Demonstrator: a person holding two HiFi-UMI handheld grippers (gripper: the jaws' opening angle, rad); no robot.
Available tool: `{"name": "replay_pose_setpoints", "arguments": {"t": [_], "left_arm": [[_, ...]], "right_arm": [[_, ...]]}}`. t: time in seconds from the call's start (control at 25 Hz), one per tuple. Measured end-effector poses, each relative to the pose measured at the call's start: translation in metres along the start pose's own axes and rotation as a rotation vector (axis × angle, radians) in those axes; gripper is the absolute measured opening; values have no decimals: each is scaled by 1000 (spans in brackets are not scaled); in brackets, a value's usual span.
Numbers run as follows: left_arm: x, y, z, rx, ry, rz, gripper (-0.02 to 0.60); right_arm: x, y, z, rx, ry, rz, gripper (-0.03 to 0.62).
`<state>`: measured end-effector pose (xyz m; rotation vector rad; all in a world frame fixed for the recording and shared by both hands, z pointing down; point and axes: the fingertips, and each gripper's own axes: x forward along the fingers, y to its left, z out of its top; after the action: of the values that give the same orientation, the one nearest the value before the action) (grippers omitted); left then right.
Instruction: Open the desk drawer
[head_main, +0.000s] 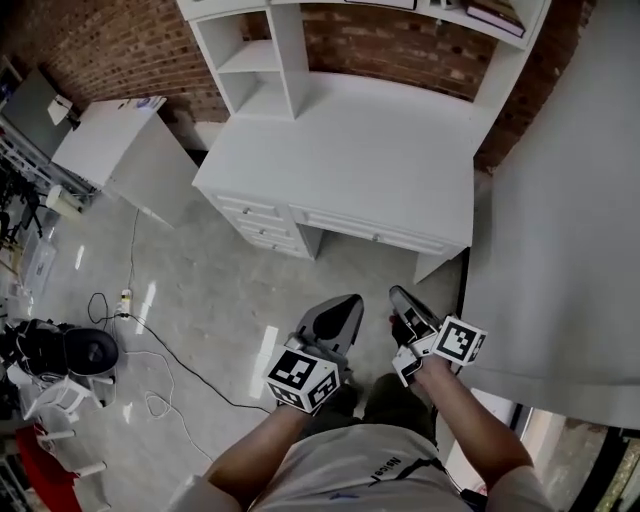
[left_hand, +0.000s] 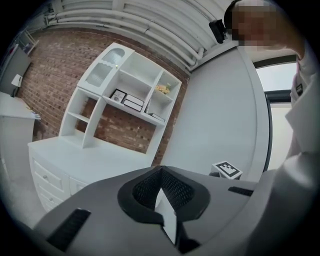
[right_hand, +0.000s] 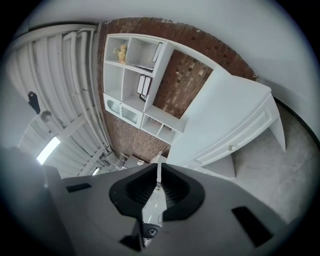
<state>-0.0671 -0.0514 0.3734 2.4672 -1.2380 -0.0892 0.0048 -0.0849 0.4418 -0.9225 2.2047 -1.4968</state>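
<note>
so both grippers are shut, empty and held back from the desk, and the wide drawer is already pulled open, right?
No. The wide drawer is shut, its front flush under the top of the desk, as the head view shows. The rest holds: the left gripper and right gripper are shut, empty and held back from the desk.
</note>
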Motion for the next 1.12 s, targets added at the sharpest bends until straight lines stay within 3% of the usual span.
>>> {"name": "replay_pose_setpoints", "arguments": {"t": [0.24, 0.4, 0.6, 0.96, 1.12], "left_arm": [[43, 31, -12, -19, 32, -9, 12], [85, 60, -28, -13, 57, 23, 12], [142, 100, -54, -32, 101, 72, 12], [215, 165, -124, -95, 192, 146, 12], [227, 189, -147, -98, 222, 157, 12]], "right_arm": [[39, -81, 24, 13, 2, -124, 21], [64, -147, 37, 80, -4, -195, 21], [102, -216, 53, 157, -2, -225, 21], [145, -325, 44, 226, 48, -294, 24], [167, -358, 38, 248, 61, -292, 104]]}}
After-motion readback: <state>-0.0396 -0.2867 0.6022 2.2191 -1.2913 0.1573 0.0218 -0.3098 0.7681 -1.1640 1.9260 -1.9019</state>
